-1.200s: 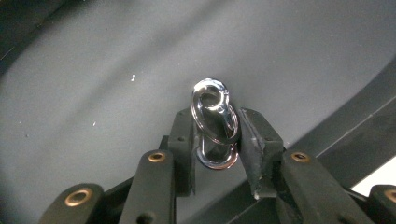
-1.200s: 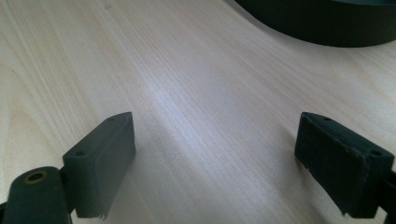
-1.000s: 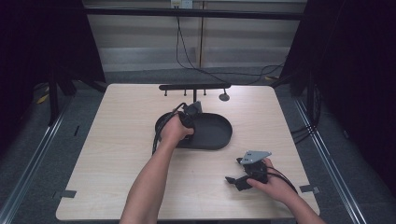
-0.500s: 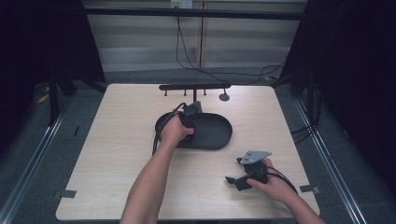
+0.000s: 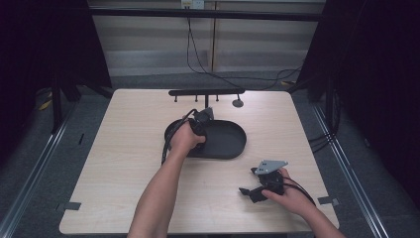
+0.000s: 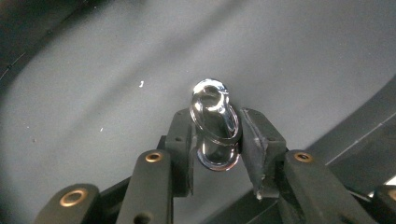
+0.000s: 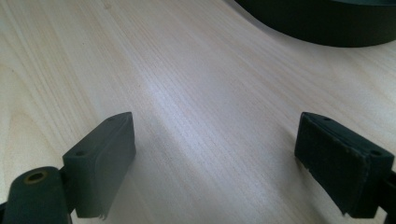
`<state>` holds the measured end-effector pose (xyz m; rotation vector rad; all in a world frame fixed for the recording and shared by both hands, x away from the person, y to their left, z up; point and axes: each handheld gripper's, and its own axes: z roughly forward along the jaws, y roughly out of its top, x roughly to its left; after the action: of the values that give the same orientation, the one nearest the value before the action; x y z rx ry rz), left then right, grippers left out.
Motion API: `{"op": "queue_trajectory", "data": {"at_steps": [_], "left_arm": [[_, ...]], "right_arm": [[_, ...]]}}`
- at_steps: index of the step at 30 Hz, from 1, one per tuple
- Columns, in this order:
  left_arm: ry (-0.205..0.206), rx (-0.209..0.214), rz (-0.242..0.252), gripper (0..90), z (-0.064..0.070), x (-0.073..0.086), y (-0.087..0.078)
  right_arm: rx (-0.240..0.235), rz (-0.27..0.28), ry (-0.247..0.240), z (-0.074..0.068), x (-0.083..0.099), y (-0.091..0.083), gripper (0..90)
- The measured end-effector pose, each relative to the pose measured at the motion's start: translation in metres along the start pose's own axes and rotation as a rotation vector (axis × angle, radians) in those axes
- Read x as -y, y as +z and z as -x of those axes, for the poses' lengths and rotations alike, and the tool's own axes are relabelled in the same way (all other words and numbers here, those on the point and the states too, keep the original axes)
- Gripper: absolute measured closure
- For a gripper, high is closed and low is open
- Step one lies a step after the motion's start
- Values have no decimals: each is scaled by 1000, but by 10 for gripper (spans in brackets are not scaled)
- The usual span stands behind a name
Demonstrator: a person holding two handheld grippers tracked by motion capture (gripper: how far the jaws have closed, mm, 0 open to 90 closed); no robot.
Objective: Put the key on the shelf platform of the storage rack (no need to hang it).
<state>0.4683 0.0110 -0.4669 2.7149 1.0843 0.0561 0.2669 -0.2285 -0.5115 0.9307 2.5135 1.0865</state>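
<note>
Left gripper view, left gripper (image 6: 215,140) clamped on a shiny metal ring clip (image 6: 214,122) over the dark oval tray (image 5: 233,144), right gripper (image 7: 215,163) spread wide above the wooden table (image 7: 187,93).

No text, label, brand, number or sign can be read anywhere: the desk (image 5: 124,163), the tray (image 5: 230,144) and both claws are all unmarked.

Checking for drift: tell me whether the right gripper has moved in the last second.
No. The right gripper sits at the same spot near the table's front right corner.
</note>
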Motion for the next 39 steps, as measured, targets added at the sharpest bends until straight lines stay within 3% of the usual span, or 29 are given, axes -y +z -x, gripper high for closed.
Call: {"op": "queue_trajectory", "data": {"at_steps": [12, 16, 24, 39], "left_arm": [[-12, -4, 14, 565, 0, 1, -2], [-1, 14, 27, 546, 1, 1, -4], [-20, 26, 54, 473, 3, 2, -12], [0, 63, 94, 447, 14, 11, -33]], "right_arm": [[0, 0, 0, 0, 0, 0, 120], [0, 0, 0, 0, 0, 0, 120], [0, 2, -3, 0, 0, 0, 120], [2, 2, -4, 0, 0, 0, 120]]}}
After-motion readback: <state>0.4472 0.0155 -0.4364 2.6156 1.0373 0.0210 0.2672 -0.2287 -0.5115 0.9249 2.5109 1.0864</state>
